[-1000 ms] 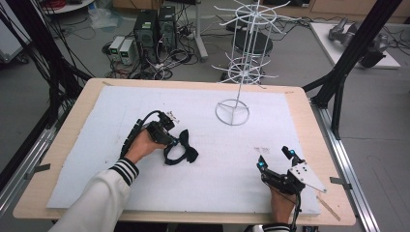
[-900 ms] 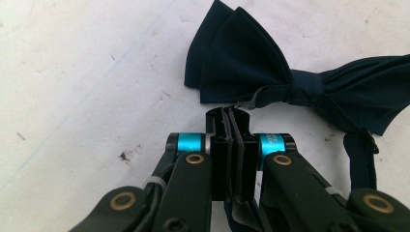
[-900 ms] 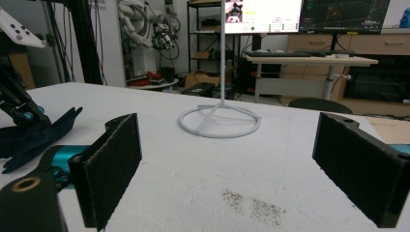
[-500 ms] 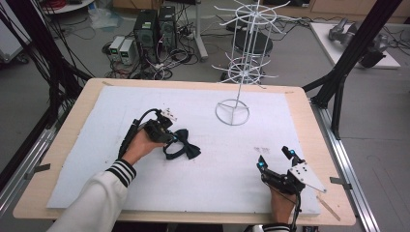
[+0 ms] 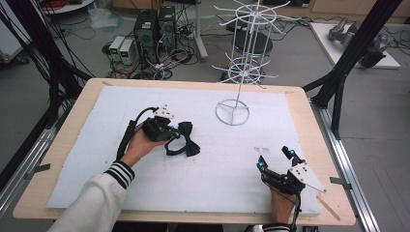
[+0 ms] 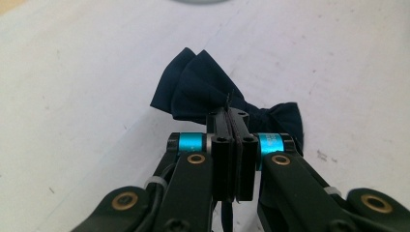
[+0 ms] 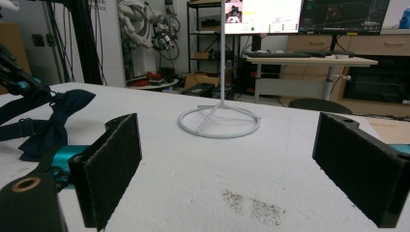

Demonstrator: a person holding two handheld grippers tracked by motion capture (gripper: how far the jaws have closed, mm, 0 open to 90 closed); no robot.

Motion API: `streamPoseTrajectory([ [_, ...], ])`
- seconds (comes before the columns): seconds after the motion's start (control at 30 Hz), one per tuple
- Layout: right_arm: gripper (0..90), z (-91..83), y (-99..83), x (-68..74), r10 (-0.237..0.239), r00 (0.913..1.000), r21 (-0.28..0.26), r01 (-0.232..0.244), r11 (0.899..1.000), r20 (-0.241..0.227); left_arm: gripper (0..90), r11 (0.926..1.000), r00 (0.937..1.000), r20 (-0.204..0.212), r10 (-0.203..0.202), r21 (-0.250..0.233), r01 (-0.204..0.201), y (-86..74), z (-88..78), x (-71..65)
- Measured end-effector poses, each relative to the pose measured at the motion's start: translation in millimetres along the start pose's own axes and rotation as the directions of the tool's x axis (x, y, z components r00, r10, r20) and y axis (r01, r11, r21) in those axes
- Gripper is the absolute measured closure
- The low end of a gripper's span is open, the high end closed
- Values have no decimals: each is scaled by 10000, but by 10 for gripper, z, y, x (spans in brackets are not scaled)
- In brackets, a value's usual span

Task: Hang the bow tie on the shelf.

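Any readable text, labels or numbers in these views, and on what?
None can be read.
Monitors behind the table: windows with text, too small and blurred.
Upper-left sign in the right gripper view: lettering too blurred.
Bow tie, wire rack, left gripper: no markings seen.

Between the left tool [image 5: 170, 131] and right tool [image 5: 275, 158] the white surface [image 5: 222, 169] lies bare. The wire rack [image 5: 233, 112], standing at the far middle, blocks passage there; the bow tie [image 5: 186, 142] lies just beside the left tool.
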State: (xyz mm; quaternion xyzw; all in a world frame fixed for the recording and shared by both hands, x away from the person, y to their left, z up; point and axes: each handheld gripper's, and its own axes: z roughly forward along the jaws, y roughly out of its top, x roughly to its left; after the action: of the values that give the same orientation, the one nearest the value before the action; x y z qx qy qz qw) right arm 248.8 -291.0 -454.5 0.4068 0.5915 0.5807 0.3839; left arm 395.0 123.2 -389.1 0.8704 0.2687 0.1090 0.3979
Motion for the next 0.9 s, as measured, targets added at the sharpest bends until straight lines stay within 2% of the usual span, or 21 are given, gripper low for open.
streamPoseTrajectory([
  [0.17,93,0,0,-1,-14,10000,-22,14,10000,-4,882,9981,10000,-61,70,-609,-74,20,-48,-13],
  [0.3,93,0,0,-2,-25,10000,-29,25,10000,0,882,9953,10000,41,7,-964,-4,44,-82,-16],
  [0.4,93,0,0,-2,-30,10000,-26,30,10000,5,882,9892,9999,116,-71,-1465,87,68,-112,-38],
  [0.6,93,0,0,-1,-20,10000,-26,20,10000,-2,882,9772,10000,72,-19,-2121,34,144,-162,-73],
  [0.73,93,1,-1,-1,-30,10000,-35,30,10000,15,882,9685,10000,25,-90,-2487,94,208,-187,-90],
  [0.9,93,1,0,-4,-38,10000,-54,38,10000,12,882,9616,10000,39,78,-2743,-64,266,-200,-121],
])
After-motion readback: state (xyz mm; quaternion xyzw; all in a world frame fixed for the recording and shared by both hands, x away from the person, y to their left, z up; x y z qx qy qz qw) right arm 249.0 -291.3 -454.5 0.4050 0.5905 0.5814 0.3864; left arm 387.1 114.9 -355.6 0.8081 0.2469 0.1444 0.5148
